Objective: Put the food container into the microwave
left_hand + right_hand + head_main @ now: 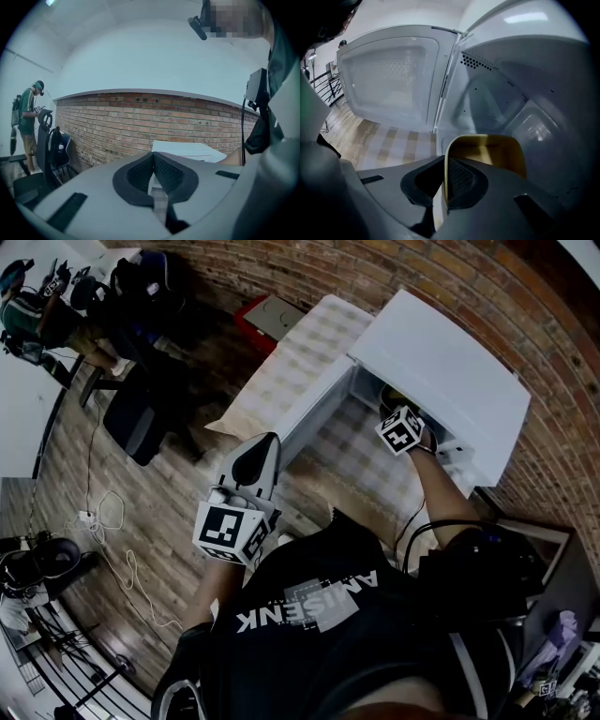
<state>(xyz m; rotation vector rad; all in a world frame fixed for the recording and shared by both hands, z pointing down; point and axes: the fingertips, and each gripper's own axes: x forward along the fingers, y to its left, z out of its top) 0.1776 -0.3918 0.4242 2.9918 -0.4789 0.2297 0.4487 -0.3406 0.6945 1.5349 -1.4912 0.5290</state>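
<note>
Jaws pinch food container (487, 152) (right gripper (444, 178) angled down, inside microwave (497, 93)).

- A red brick wall (394, 268) runs behind the tabletop (291, 371), which is covered with a pale checked cloth.
- Above the brick, the upper wall (154, 61) is plain white.
- The floor (159, 512) is wood plank, with a white cable (127, 563) looping across it.
- A black chair (136, 423) stands apart from the tabletop.
- A red box (272, 317) sits by the brick wall.
- A person (29, 122) stands far off.
</note>
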